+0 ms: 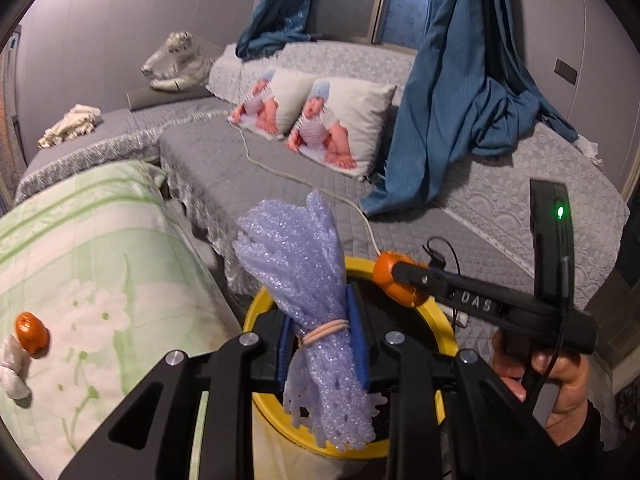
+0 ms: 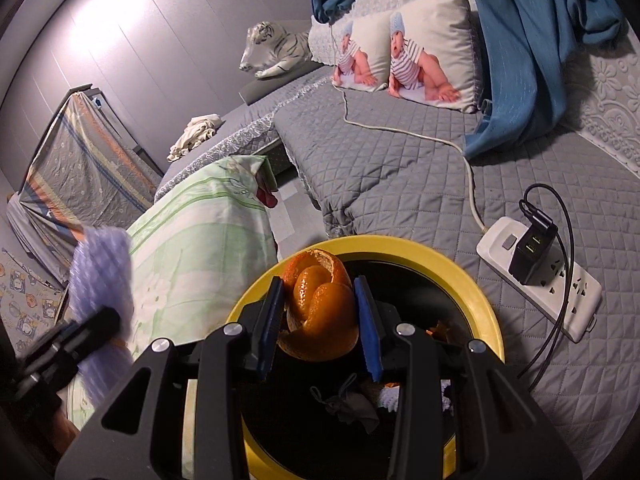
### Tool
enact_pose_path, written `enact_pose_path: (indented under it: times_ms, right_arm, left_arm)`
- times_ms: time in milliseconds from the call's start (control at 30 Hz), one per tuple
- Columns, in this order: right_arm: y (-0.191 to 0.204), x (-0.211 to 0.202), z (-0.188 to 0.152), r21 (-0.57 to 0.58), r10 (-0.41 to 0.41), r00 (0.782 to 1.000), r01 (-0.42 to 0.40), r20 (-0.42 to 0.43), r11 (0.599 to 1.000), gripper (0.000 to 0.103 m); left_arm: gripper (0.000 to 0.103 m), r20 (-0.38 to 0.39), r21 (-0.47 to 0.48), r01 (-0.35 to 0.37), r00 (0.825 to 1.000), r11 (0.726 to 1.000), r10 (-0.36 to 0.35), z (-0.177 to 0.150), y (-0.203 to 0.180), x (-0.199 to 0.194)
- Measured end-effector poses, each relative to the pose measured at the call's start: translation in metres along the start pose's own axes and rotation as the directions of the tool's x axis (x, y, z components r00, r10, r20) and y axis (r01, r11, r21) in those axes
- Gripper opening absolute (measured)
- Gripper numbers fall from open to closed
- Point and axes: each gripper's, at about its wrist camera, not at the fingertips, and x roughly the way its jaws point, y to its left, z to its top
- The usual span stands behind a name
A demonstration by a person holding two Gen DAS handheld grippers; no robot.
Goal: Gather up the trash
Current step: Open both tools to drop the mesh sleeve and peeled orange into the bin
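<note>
Trash sits clamped in both tools above one yellow-rimmed bin [image 2: 486,312]. Orange peel [image 2: 322,308] is pinched between the blue pads [image 2: 368,326] of the right tool [image 2: 320,320], over the bin's near rim. Purple foam netting [image 1: 308,280], tied with a rubber band [image 1: 324,330], stands gripped in the left tool [image 1: 322,344], over the bin's dark mouth. Left of the left tool, another orange scrap [image 1: 31,332] and a white wad [image 1: 14,368] lie on a green floral cloth [image 1: 100,248]. Right of the right tool, a power strip [image 2: 556,284] rests on the grey quilted bed [image 2: 400,168].
</note>
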Motion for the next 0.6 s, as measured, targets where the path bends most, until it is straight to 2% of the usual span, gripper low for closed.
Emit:
enact_pose_path:
  times_ms: [200, 600]
  right_arm:
    - [-0.004, 0.006, -0.002, -0.006, -0.029, 1.000, 0.029, -0.005, 1.000, 0.034]
    - [-0.007, 0.010, -0.002, 0.003, -0.039, 0.999, 0.039, -0.015, 0.999, 0.034]
  left_arm:
    - [0.023, -0.059, -0.004, 0.018, 0.998, 1.000, -0.018, -0.013, 0.001, 0.026]
    - [0.024, -0.090, -0.022, 0.053, 0.994, 0.998, -0.055, -0.017, 0.004, 0.042]
